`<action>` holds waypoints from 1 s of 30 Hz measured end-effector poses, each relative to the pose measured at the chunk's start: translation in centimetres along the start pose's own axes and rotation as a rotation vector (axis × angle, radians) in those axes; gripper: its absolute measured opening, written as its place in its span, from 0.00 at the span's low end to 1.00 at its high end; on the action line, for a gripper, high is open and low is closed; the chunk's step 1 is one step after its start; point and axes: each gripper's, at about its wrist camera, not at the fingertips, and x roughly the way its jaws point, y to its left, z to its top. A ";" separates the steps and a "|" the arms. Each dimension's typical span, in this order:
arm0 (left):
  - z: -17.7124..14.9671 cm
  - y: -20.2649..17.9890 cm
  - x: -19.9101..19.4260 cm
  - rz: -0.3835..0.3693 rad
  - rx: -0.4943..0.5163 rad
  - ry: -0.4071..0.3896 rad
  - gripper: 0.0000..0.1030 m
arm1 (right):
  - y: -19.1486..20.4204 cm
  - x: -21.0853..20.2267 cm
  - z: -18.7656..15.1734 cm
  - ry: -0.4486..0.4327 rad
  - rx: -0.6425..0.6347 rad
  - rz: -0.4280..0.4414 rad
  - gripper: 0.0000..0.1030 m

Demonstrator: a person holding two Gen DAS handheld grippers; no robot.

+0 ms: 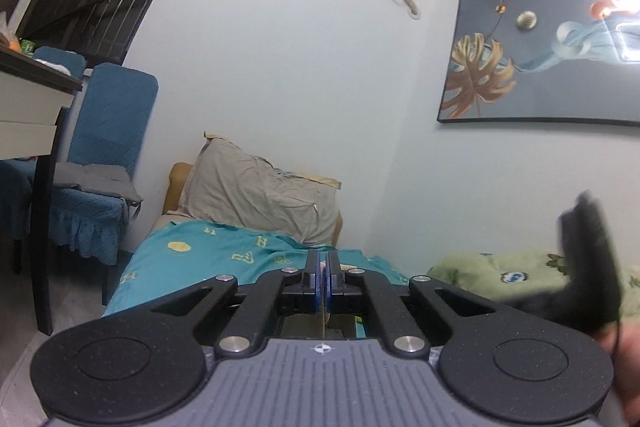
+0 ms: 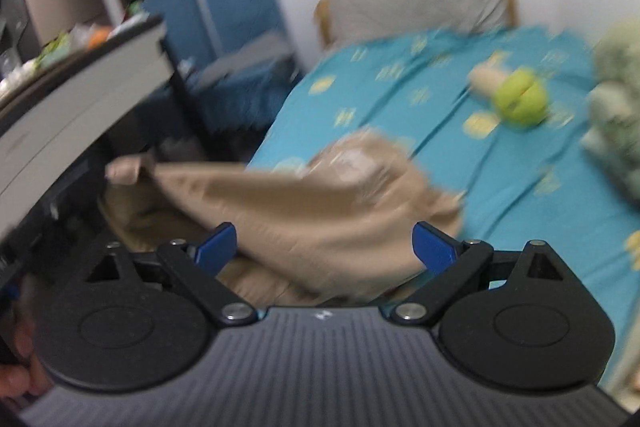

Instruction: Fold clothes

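Note:
A tan garment (image 2: pixel 320 203) lies crumpled on the near edge of the teal bed sheet (image 2: pixel 440 99). One corner of it (image 2: pixel 124 169) is pulled up and out to the left, over the gap beside the bed. My right gripper (image 2: pixel 324 239) is open, its blue pads (image 2: pixel 216 245) wide apart just above the cloth and not pressing it. My left gripper (image 1: pixel 323 263) points level toward the pillow with its pads together. A thin tan edge of the garment (image 1: pixel 322 319) shows pinched between them. The right wrist view is blurred by motion.
A beige pillow (image 1: pixel 256 191) leans on the wall at the bed's head. On the sheet lies a green round toy (image 2: pixel 520 103), with a green blanket (image 1: pixel 500 275) bunched at the right. A table (image 1: pixel 28 99) and blue-covered chairs (image 1: pixel 108 131) stand left of the bed. A blurred black shape (image 1: pixel 588 267) crosses the right edge.

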 end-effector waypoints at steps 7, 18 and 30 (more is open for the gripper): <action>-1.4 3.0 1.7 0.046 -0.085 0.051 0.02 | -2.8 5.7 -2.5 0.015 0.200 -0.098 0.93; -1.5 3.4 2.4 0.001 -0.171 0.039 0.00 | -9.2 10.0 -3.6 0.173 0.352 -0.305 0.93; -2.7 2.4 3.4 0.020 -0.100 0.200 0.05 | -8.9 4.9 -2.2 -0.046 0.307 -0.324 0.93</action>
